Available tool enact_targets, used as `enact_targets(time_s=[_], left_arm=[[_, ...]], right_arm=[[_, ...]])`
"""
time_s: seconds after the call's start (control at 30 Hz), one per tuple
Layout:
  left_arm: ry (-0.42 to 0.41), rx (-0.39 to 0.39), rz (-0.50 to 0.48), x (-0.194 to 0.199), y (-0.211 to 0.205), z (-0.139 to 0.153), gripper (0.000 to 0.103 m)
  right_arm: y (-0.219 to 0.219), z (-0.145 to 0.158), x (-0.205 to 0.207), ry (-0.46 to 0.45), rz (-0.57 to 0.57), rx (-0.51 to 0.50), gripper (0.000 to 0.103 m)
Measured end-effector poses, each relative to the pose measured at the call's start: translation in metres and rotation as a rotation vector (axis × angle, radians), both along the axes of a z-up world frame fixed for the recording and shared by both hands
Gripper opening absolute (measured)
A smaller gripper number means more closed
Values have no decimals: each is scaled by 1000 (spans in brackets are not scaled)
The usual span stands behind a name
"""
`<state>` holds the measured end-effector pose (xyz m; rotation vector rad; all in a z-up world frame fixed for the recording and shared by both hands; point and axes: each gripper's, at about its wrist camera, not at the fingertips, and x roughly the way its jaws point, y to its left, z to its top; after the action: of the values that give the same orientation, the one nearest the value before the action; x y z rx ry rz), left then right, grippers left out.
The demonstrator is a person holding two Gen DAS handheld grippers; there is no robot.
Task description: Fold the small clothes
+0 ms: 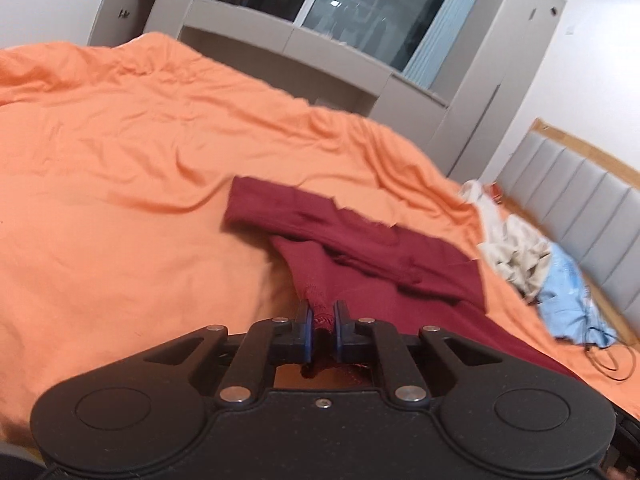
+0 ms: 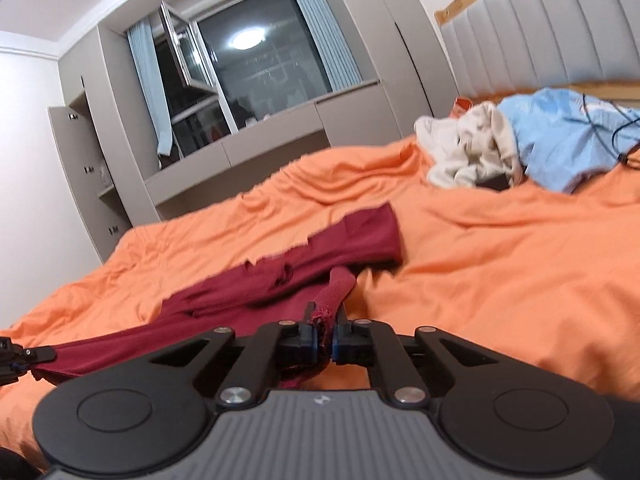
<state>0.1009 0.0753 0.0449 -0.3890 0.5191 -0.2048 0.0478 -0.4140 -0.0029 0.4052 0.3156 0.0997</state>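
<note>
a: what's the big picture?

b: an orange bedsheet (image 1: pixel 120 152) covers the bed, and the dark red garment (image 1: pixel 360 240) lies stretched across it near the front edge. a heap of pale and blue clothes (image 2: pixel 520 140) sits well apart, up by the padded headboard (image 2: pixel 540 32).

a: how will that red piece handle?

b: my guess is light, soft and limp, a thin knit. it'll sag and drape wherever it isn't supported, and it may drag on the sheet rather than slide. nothing fragile, though the far edge looks frayed or torn.

a: which way does it run?

b: its long axis runs across the bed, side to side between the two grips, with a sleeve-like band lying along the far side. one ribbed end runs toward each camera.

a: and the grips?

b: the left hand-held gripper (image 1: pixel 323 316) is pinched nearly closed on a ribbed edge of the garment, cloth bunched between the pads. the right hand-held gripper (image 2: pixel 326 322) is clamped tight on another ribbed edge. edges and corners are the sensible places to hold, since the middle would just bunch up.
</note>
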Motion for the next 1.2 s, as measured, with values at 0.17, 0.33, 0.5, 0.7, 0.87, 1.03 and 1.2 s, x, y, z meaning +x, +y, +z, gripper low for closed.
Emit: enact_targets(time_s=[0.17,0.33,0.5,0.7,0.87,1.03,1.2], left_arm=[[-59,-6,-32,-47,-10,14,10],[-72,32,-43,-94,-16,11,9],[-11,49,-43,-100,-13,-8,7],[20,60,-57,-98,-9,-19,12],[38,114,-43,-101,-15,-23,56],[-1,210,-21,-106,-24,-18,93],[-25,300,-30,-105,-38,-15,102]], right_arm=[[-19,14,-30,4,24,-16,7],[-26,15,-62,42,31,-37,7],[-20,-5,-67,118,44,-50,7],[-8,-14,-69,154,42,-137,14],[-4,-17,-77,158,47,-203,58],[3,-11,-87,110,98,-381,96],[35,-14,-92,119,235,-675,103]])
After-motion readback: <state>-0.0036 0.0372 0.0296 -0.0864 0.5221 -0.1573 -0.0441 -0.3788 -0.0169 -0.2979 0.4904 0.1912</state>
